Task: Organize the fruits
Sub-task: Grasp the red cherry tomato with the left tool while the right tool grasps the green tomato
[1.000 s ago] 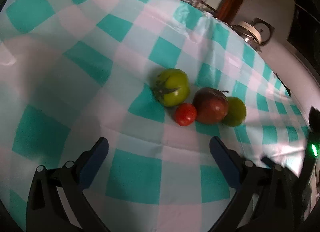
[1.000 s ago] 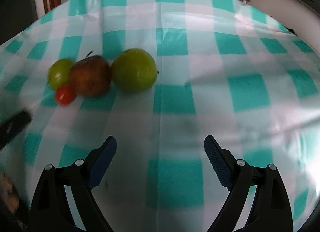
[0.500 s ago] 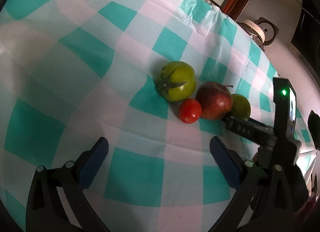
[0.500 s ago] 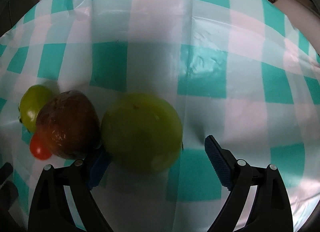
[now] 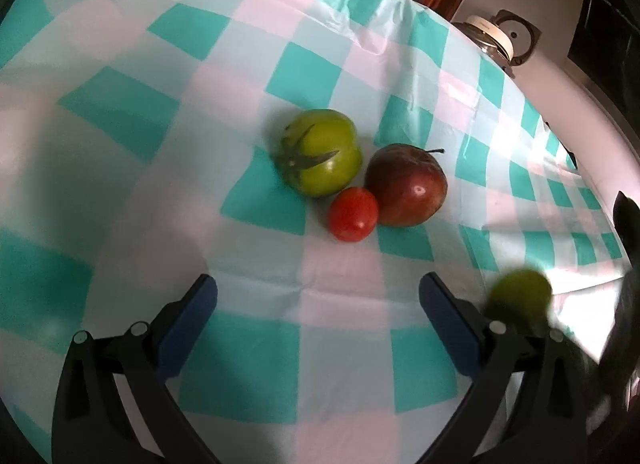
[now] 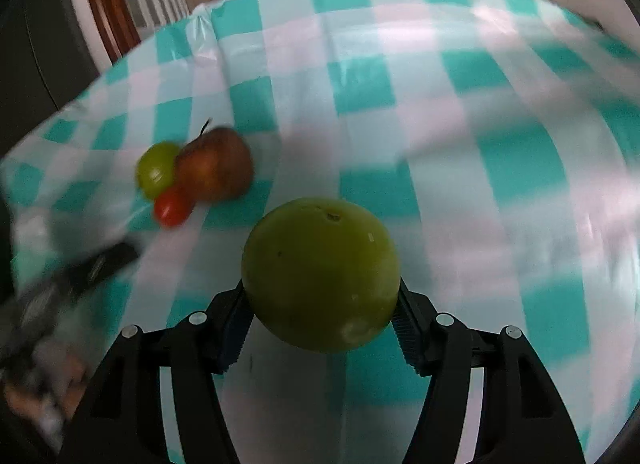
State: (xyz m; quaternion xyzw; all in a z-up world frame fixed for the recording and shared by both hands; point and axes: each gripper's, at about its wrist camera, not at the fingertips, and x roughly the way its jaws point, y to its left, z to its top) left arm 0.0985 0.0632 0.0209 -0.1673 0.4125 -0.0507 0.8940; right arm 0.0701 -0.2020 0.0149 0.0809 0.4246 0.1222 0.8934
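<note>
Teal-and-white checked cloth (image 5: 256,76) covers the table, with wooden window frames and a round kitchen appliance (image 5: 494,34) beyond its far edge. Going left to right in the left wrist view, the left gripper (image 5: 318,324) hangs with its blue pads spread wide and nothing between them, aimed at the cluster ahead. That cluster is a green tomato (image 5: 320,152) on the left, a small red tomato (image 5: 353,214) just in front and touching its neighbours, and a dark red apple (image 5: 406,184) on the right. Further right, a blurred green fruit (image 5: 518,296) shows at the edge of the view, off the cloth.

In the right wrist view that green fruit sits between the pads of the right gripper (image 6: 320,296), whose jaws are closing on it; both pads appear to press its sides.

By my reading, sorting has only begun: one fruit is pulled from the group, three are untouched, and no bowl or target spot is visible. Little blocks the way, though the three remaining fruits touch, so lifting one may roll another.
</note>
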